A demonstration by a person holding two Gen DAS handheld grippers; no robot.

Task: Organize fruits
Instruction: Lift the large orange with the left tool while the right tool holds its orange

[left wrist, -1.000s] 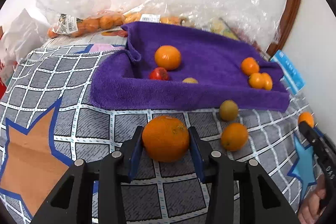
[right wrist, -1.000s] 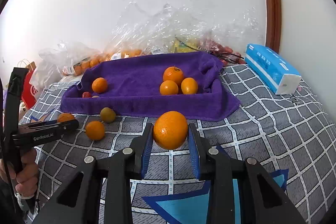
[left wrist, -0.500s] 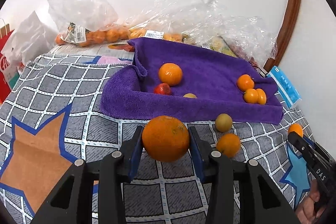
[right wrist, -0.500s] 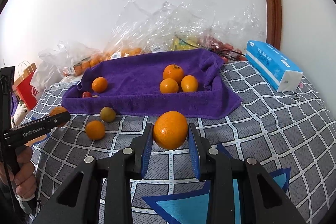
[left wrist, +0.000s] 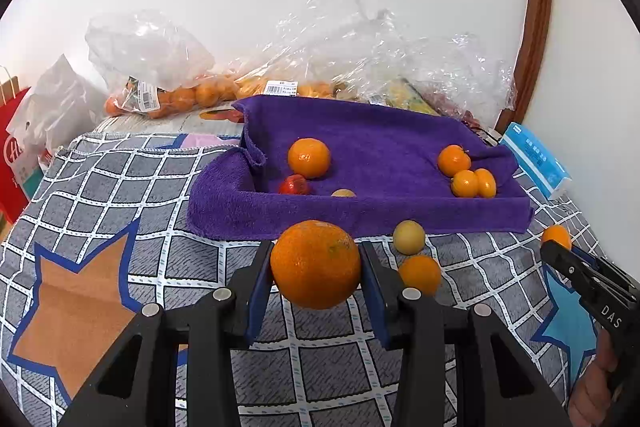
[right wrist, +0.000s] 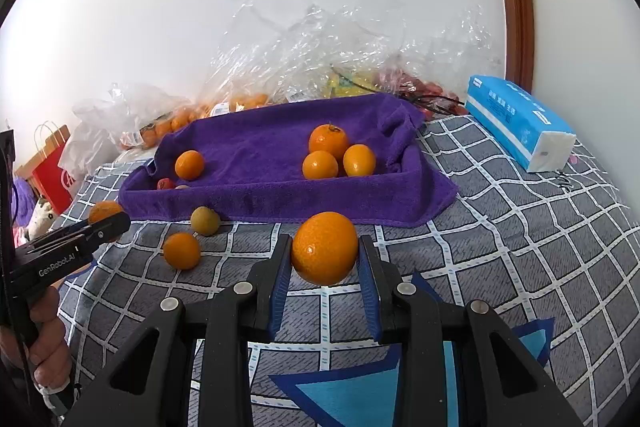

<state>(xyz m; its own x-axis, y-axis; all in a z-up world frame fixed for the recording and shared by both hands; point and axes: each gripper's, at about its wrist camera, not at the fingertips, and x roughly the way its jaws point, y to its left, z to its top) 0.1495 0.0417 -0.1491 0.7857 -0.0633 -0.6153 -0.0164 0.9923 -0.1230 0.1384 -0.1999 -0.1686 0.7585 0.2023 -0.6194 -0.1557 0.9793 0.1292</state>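
Observation:
My left gripper (left wrist: pixel 316 267) is shut on a large orange (left wrist: pixel 316 263), held above the checked cloth in front of the purple towel-lined tray (left wrist: pixel 400 215). My right gripper (right wrist: pixel 325 251) is shut on another orange (right wrist: pixel 325 247), also just short of the tray (right wrist: pixel 280 203). Inside the tray lie one orange (left wrist: pixel 309 158) at the left, a small red fruit (left wrist: pixel 294 185), a yellowish fruit (left wrist: pixel 343 193) and three oranges (right wrist: pixel 332 155) at the right. On the cloth before the tray sit a greenish-yellow fruit (left wrist: pixel 408 237) and a small orange (left wrist: pixel 419 274).
Clear plastic bags of fruit (left wrist: pixel 192 95) pile against the wall behind the tray. A blue tissue pack (right wrist: pixel 520 123) lies to the right of the tray. A red paper bag (right wrist: pixel 52 167) stands at the far left. A hand (right wrist: pixel 44 339) grips the left tool's handle.
My left gripper has lifted and tipped up with its orange, so the tray now sits lower and farther in its view. The right gripper has stayed still.

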